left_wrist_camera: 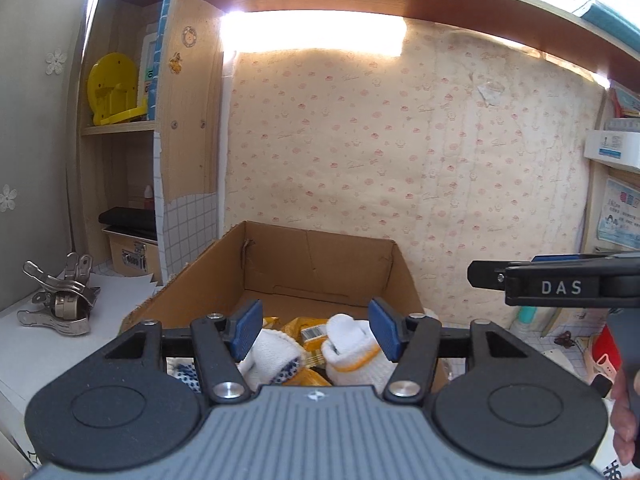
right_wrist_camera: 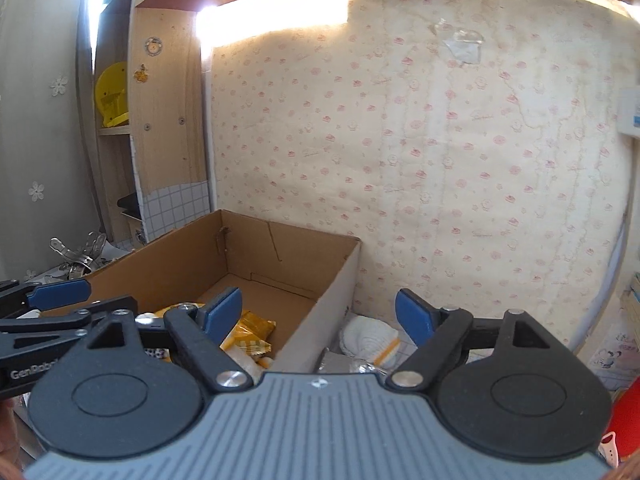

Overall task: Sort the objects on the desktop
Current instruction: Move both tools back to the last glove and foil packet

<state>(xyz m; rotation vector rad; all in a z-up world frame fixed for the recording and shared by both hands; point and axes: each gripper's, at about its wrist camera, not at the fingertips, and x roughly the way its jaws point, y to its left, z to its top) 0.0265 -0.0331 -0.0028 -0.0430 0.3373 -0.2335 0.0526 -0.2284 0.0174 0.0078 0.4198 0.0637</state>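
Fingers of left gripper (left_wrist_camera: 316, 330) and right gripper (right_wrist_camera: 318, 316) parted, empty, above cardboard box (left_wrist_camera: 320, 264) holding rolled socks (left_wrist_camera: 352, 350).

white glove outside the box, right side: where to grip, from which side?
Probably its rounded white upper bulk, coming from above. The white glove lies bunched on the desk close beside the cardboard box wall, so a sideways approach from the box side is blocked. The right gripper is open, jaws wide, nothing between them.
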